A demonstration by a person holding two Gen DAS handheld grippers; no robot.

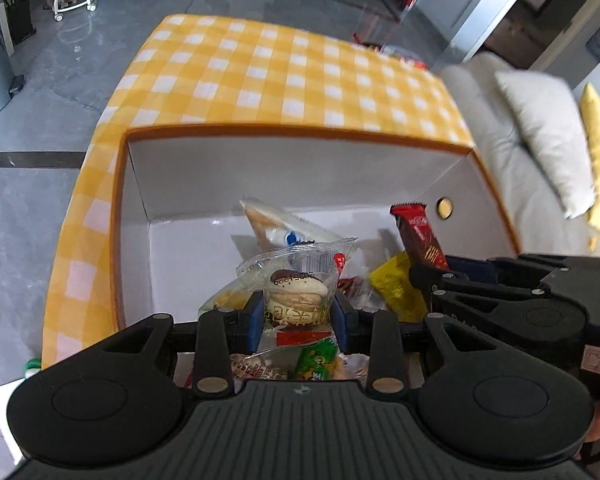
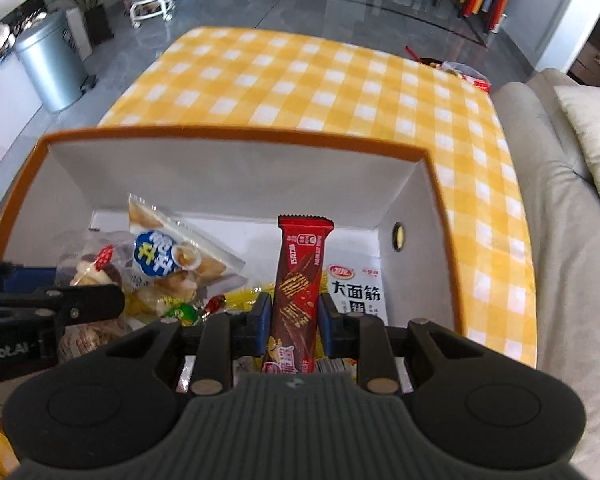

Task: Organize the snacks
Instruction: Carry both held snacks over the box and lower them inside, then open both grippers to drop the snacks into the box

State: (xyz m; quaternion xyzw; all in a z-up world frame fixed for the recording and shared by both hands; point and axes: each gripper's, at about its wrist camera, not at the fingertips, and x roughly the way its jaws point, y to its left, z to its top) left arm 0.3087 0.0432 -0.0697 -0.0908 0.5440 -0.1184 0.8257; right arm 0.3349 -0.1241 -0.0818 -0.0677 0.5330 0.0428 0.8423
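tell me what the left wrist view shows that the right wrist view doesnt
Only the left wrist view: the left gripper shut on a clear-wrapped cookie, plus a yellow packet.
Only the right wrist view: the white noodle-snack pack with black characters, and the printed face of the blue-logo bread bag.
Both: the orange-rimmed box on the yellow checked tablecloth, and the red chocolate bar held by the right gripper.

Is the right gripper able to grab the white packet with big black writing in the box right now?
Probably not yet. The right gripper is shut on the red chocolate bar, so it has no free grip. The white packet lies uncovered just beside it in the box.
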